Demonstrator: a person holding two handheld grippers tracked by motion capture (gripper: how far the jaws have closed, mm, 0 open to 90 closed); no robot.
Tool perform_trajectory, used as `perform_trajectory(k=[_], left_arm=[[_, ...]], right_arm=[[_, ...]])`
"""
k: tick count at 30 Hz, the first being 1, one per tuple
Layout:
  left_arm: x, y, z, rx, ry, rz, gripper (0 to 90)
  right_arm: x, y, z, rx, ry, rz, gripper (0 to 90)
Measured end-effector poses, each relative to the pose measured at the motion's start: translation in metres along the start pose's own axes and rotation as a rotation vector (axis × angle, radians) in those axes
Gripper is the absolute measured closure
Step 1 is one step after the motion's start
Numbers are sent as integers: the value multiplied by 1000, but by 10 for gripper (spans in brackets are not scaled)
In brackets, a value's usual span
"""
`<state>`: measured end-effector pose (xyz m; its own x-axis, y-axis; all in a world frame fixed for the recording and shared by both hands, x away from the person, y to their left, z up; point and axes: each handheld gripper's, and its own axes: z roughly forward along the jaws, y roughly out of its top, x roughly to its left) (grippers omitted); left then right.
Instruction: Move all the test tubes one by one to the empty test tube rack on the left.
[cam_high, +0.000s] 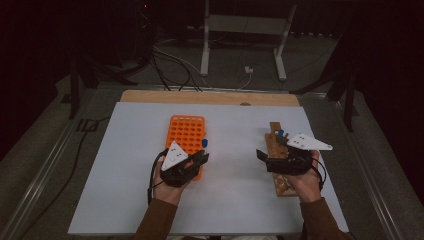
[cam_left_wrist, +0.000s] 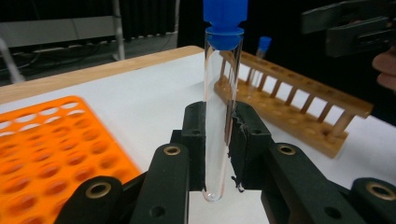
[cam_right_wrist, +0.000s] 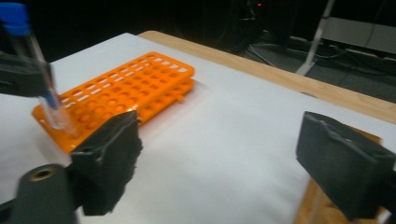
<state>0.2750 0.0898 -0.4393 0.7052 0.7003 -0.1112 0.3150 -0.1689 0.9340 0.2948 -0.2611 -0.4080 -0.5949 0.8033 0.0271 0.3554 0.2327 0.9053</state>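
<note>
My left gripper is shut on a clear glass test tube with a blue cap, held upright by its lower part. In the high view this gripper hovers at the near right corner of the orange tube rack, whose holes look empty. My right gripper stands open with nothing between its pads. It hangs over the wooden tube rack at the right, with its jaws turned toward the orange rack. A second blue-capped tube stands in the wooden rack.
Both racks rest on a white board laid over a wooden table. Bare board lies between the racks and along the near edge. Beyond the table, cables and a white metal stand sit on the dark floor.
</note>
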Motion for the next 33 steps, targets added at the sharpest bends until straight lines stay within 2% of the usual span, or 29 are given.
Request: perform_trajectory(k=[4, 12, 23, 33], left_arm=[[7, -3, -9, -8, 1, -5, 781], [20, -2, -24, -29, -14, -26, 781], [36, -5, -45, -43, 21, -54, 780], [44, -15, -49, -12, 71, -52, 780]], right_arm=[[-9, -3, -4, -8, -22, 22, 46], [-22, -5, -17, -36, -48, 66, 21], [-32, -9, -24, -49, -58, 103, 8], [-33, -10, -25, -52, -69, 102, 1]])
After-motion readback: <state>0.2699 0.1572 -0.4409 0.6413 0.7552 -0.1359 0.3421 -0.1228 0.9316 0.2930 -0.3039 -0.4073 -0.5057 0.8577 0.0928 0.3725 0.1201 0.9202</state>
